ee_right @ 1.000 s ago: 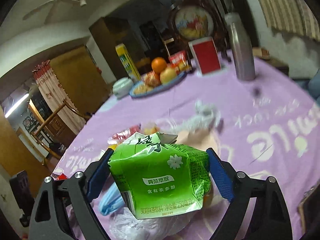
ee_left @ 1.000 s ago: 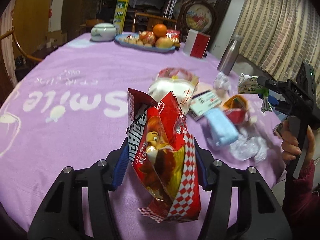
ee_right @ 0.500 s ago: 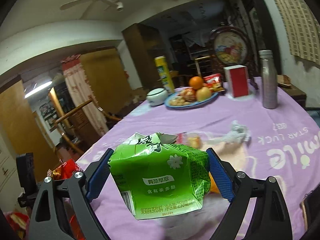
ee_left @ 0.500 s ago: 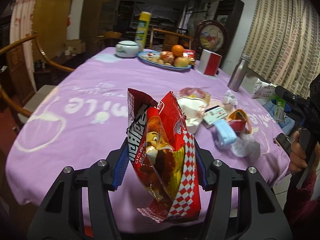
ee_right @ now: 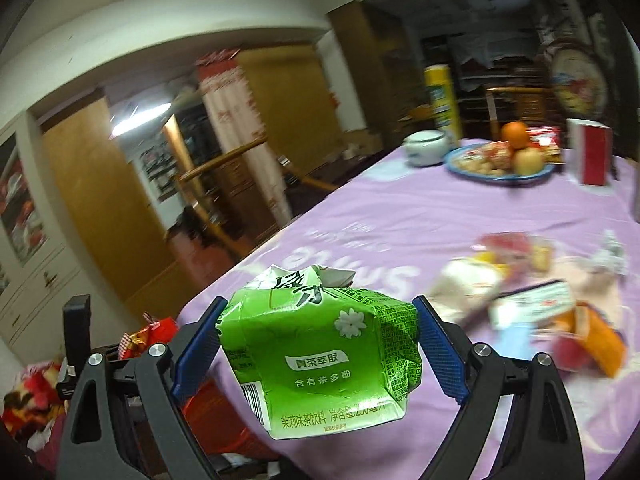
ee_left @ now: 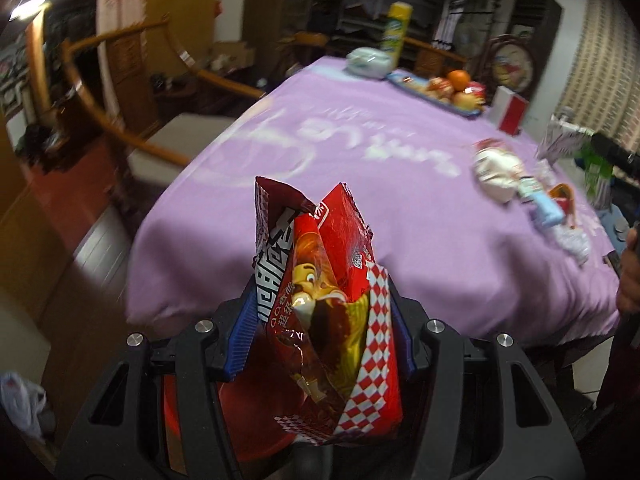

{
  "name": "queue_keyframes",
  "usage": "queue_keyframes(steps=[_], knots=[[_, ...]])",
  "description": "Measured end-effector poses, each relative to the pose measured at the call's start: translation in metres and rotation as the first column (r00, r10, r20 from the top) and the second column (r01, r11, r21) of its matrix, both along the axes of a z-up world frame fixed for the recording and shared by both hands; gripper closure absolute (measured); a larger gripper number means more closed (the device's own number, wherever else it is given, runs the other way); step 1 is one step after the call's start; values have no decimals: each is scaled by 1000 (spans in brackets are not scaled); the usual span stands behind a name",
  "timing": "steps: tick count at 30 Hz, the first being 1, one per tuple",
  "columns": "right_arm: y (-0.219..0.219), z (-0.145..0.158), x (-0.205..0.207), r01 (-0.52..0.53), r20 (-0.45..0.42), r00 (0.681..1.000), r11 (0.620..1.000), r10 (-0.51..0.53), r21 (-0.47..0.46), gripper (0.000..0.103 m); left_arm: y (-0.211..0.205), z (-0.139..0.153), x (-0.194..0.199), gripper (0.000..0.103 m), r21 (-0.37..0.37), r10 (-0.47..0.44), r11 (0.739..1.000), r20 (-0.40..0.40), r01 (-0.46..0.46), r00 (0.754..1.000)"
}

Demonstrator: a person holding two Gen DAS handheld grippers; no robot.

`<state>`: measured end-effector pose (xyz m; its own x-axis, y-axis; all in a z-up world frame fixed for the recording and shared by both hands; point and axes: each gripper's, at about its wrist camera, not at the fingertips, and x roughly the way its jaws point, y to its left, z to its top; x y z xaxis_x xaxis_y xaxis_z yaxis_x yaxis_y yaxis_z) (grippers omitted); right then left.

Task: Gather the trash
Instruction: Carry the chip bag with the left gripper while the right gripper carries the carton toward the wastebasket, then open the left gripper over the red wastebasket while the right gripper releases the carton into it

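Observation:
My left gripper (ee_left: 320,332) is shut on a red snack bag (ee_left: 328,304) and holds it off the near edge of the purple-clothed table (ee_left: 360,184), above something red (ee_left: 256,432) below. My right gripper (ee_right: 316,348) is shut on a crushed green tea carton (ee_right: 324,356), also off the table's edge. The left gripper with its red bag (ee_right: 148,332) shows at the lower left of the right wrist view. More trash lies on the cloth: a white wrapper (ee_left: 498,170), a blue packet (ee_left: 546,210), an orange wrapper (ee_right: 592,340) and crumpled plastic (ee_left: 574,242).
A fruit plate (ee_right: 500,160), a white lidded bowl (ee_right: 426,148), a red-and-white box (ee_right: 590,156) and a yellow can (ee_left: 396,26) stand at the table's far end. A wooden chair (ee_left: 160,136) stands at the left. A white plastic bag (ee_left: 20,404) lies on the floor.
Both grippers have pulled back from over the table to beyond its near edge and swung left, each still holding its piece of trash. The table now lies farther off.

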<state>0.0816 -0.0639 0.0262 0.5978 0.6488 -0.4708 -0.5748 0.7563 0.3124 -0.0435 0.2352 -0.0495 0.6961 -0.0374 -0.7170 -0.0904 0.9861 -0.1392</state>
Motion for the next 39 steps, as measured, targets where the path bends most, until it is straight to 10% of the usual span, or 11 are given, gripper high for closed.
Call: queue_keyframes(steps=[5, 9, 24, 39], knots=[[70, -4, -7, -119, -32, 992, 992, 118, -45, 14, 41, -32, -19, 42, -36, 51, 998, -68, -54, 996], [116, -6, -13, -198, -43, 980, 975, 195, -96, 14, 62, -55, -33, 8, -1, 116, 993, -106, -117, 988], [259, -34, -64, -506, -138, 862, 839, 488, -199, 9, 155, -67, -84, 7, -38, 420, 906, -46, -422, 906], [205, -23, -46, -365, -27, 930, 912, 366, -189, 6, 118, -49, -66, 7, -8, 343, 939, -1, -343, 939]])
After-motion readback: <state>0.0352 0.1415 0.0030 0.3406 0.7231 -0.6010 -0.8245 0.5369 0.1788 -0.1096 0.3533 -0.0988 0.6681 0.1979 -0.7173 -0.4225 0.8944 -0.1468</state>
